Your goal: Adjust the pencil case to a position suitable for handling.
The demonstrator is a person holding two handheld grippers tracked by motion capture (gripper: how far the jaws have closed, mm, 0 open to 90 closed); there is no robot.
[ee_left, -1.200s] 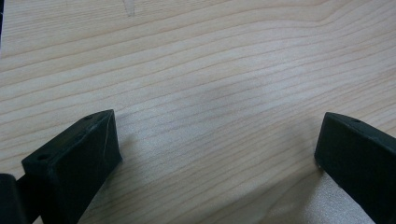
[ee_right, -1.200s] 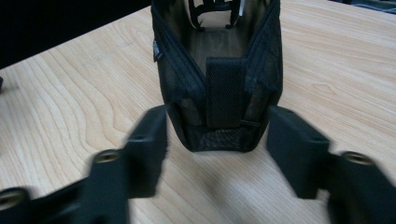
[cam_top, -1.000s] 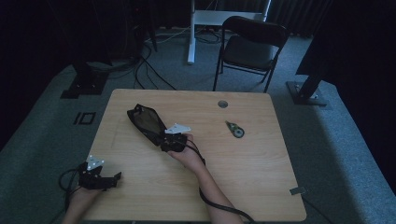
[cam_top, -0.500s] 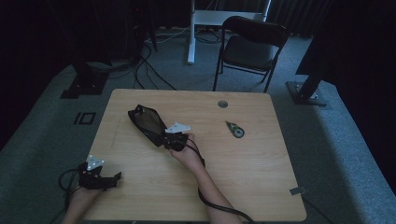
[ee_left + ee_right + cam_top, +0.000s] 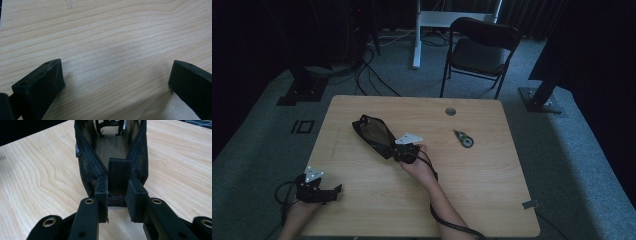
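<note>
The left gripper rests on the bench with its jaws spread wide over bare wood, touching nothing else. Well off to its right, the right gripper has its jaws pinched on the near end tab of the black mesh pouch, having just closed onto it. The pouch lies ahead of those jaws, mouth gaping. It looks light, soft and floppy, likely to sag and fold when lifted, so the stiffer seam or tab seems the best hold.
</note>
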